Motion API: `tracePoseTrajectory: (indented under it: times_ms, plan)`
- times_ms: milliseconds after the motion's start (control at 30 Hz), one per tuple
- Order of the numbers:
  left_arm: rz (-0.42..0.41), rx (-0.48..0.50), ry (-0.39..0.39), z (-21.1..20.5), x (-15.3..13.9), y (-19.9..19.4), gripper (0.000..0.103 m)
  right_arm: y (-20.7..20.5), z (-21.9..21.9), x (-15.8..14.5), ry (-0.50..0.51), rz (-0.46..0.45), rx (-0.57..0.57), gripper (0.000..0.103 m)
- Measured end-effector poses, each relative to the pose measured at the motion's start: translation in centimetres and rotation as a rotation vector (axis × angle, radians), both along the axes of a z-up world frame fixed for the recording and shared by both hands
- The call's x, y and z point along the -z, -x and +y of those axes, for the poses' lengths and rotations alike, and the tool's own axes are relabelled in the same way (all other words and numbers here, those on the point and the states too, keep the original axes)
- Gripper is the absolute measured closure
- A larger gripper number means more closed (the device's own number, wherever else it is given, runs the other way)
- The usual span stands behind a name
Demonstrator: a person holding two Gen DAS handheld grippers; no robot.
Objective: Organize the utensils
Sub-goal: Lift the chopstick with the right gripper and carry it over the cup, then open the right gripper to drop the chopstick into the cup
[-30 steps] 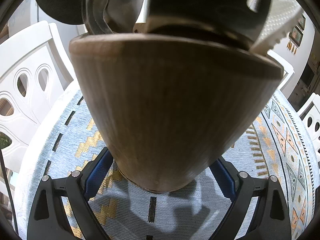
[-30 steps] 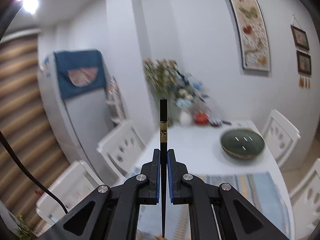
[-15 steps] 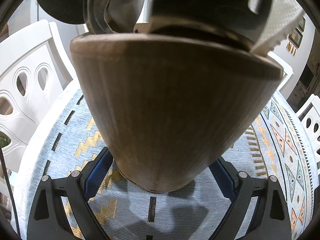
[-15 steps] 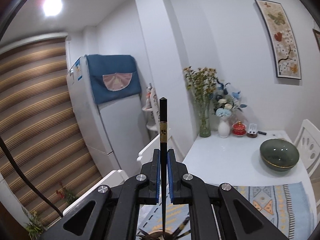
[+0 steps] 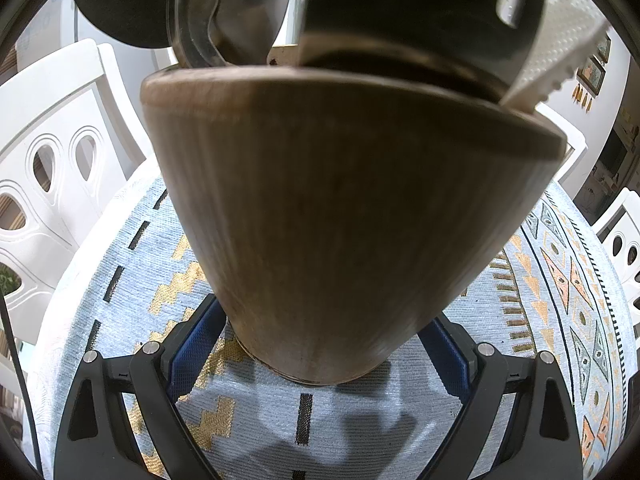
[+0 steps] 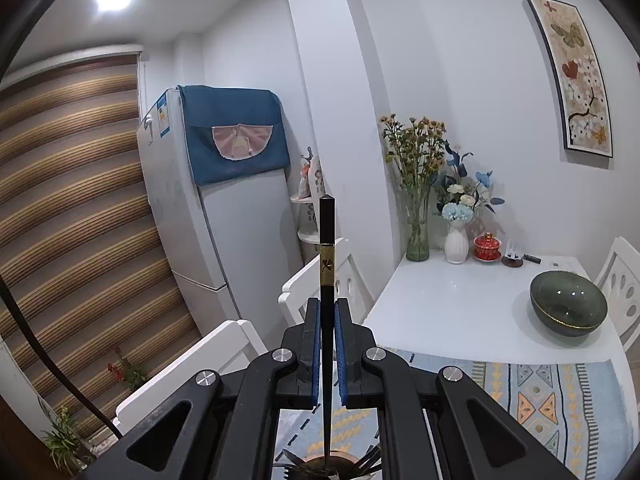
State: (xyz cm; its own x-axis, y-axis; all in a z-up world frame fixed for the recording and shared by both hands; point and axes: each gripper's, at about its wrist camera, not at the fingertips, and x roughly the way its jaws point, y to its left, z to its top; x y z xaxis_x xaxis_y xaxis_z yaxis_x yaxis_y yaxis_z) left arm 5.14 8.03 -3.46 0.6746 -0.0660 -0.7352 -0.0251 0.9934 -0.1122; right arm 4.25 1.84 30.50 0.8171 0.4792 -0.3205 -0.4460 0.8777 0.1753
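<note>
A tall wooden utensil holder point(image 5: 344, 220) stands on the patterned table runner point(image 5: 132, 264) and fills the left wrist view. My left gripper point(image 5: 320, 344) has its blue pads against both sides of the holder's base. Spoon bowls point(image 5: 248, 12) and a white utensil point(image 5: 560, 48) stick out of its top. My right gripper point(image 6: 328, 344) is shut on a black chopstick point(image 6: 326, 260) with a gold band, held upright. Its lower tip hangs just above the holder's mouth point(image 6: 328, 466), where several utensil ends show.
White chairs point(image 5: 52, 184) stand around the white table point(image 6: 460, 300). A dark green bowl point(image 6: 568, 304), flower vases point(image 6: 418, 216) and a red lidded cup point(image 6: 487, 245) sit at the table's far end. A fridge point(image 6: 208, 208) stands behind.
The right wrist view has swung left and steadied, with the chopstick now over the holder's mouth. The left gripper and holder have not moved.
</note>
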Motion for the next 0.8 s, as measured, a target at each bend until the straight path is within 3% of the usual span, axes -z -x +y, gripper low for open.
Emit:
tracePoseTrajectory:
  times_ms: [333,433,500,800]
  plan:
    - [0.0,0.0,0.001,0.0,0.0,0.0,0.009,0.1,-0.5,1.3,-0.032,0.043,0.008,0.097]
    - [0.0,0.0,0.0,0.1,0.0,0.0,0.009,-0.1,-1.2,1.1,-0.051,0.072,-0.009,0.091]
    - [0.0,0.0,0.001,0.1,0.0,0.0,0.009,0.1,-1.8,0.8,-0.062,0.075,-0.006,0.071]
    - [0.0,0.0,0.001,0.0,0.0,0.1,0.009,2.2,-7.0,-2.0,-0.125,0.014,0.087,0.069]
